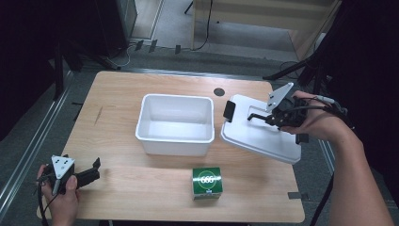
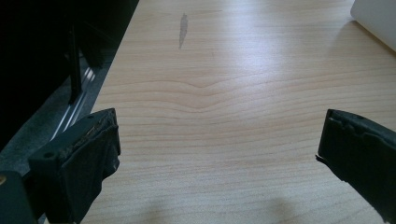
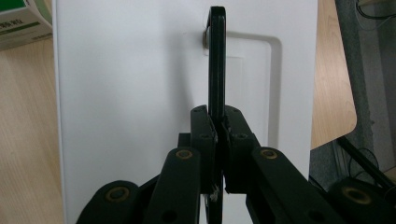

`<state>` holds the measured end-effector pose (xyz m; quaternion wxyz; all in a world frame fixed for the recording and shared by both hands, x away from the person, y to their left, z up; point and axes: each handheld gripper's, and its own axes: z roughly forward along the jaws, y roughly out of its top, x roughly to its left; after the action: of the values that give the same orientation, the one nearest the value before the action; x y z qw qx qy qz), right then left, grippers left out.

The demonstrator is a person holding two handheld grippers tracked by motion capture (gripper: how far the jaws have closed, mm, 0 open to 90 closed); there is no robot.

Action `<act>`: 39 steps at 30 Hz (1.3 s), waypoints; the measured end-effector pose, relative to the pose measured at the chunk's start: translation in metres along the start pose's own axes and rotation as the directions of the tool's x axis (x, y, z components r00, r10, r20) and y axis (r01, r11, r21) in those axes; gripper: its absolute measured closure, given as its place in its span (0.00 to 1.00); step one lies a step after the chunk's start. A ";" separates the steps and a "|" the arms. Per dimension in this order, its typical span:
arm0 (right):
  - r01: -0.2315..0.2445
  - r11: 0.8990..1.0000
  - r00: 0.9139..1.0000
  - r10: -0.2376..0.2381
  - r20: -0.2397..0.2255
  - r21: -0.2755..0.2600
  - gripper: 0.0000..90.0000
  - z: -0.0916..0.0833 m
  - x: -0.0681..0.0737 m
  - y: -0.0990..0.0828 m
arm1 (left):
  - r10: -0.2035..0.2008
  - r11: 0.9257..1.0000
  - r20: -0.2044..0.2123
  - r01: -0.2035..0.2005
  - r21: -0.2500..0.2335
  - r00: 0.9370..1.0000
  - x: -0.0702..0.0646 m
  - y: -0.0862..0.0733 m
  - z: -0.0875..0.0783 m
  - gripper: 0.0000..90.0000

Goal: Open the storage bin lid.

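A white bin (image 1: 174,139) stands open and empty at the table's middle. To its right lies the white lid (image 1: 263,136) with a black clip (image 1: 229,110) on its left edge. My right gripper (image 1: 269,117) is shut on the lid's thin black handle (image 3: 217,60), which stands upright from the lid (image 3: 130,93) between the jaws of the right gripper (image 3: 218,123). A green box (image 1: 207,182) sits near the front edge. My left gripper (image 1: 96,169) rests open at the front left over bare wood, nothing between the jaws of the left gripper (image 2: 217,149).
The wooden table (image 1: 117,94) has a round black grommet (image 1: 219,92) behind the bin. A corner of the bin (image 2: 378,21) and the table's left edge with dark floor beyond show in the left gripper view. The green box's corner (image 3: 21,21) appears left of the lid.
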<state>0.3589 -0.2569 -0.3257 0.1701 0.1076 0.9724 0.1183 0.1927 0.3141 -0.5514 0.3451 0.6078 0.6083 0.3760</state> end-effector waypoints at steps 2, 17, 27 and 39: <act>0.000 1.000 1.000 0.000 -0.001 0.004 0.95 0.002 0.000 -0.003 | 0.000 1.000 0.000 0.000 0.000 1.000 0.000 0.000 0.000 0.00; 0.010 1.000 1.000 -0.010 -0.014 0.021 0.95 0.035 0.010 -0.018 | -0.002 1.000 0.002 0.002 0.000 1.000 0.001 0.000 0.000 0.00; 0.010 0.999 0.999 -0.009 -0.033 0.035 0.95 0.060 0.016 -0.024 | -0.003 1.000 0.003 0.003 0.001 1.000 0.001 0.000 0.000 0.00; -0.006 1.000 0.999 0.007 -0.039 0.027 0.95 0.085 0.023 -0.030 | -0.003 1.000 0.005 0.003 -0.001 1.000 0.001 0.000 0.000 0.00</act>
<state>0.3625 -0.2632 -0.4182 0.1491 0.1108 0.9767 0.1078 0.1926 0.3149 -0.5514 0.3475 0.6076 0.6083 0.3742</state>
